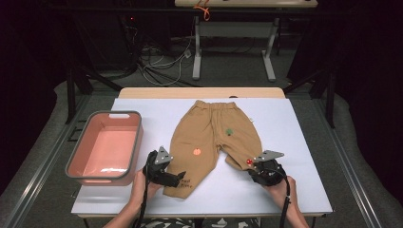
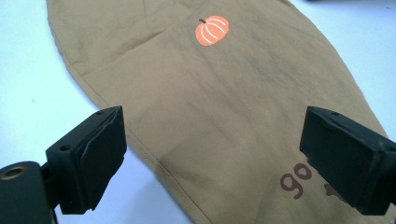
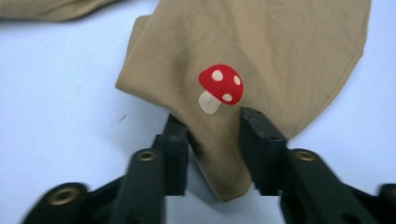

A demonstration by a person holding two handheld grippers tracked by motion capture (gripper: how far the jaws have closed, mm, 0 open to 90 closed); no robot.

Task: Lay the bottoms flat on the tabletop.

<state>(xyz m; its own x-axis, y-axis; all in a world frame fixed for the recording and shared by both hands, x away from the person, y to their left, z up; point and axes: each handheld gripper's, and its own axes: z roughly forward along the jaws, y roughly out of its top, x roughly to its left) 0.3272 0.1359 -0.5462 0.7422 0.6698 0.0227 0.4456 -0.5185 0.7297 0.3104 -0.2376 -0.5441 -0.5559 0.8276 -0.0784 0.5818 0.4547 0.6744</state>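
Counting one trousers (image 1: 209, 137), two grippers.

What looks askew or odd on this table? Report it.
One thing: the tan cotton trousers lie flat except the leg end with the red mushroom print, which is bunched and folded between the jaws of the right hand-held gripper. The pink plastic basin sits upright.

Tan trousers (image 1: 209, 137) lie flat on the white desk (image 1: 294, 128), left gripper (image 1: 179, 177) and right gripper (image 1: 252, 167) at the leg hems, pink tub (image 1: 135, 137) left
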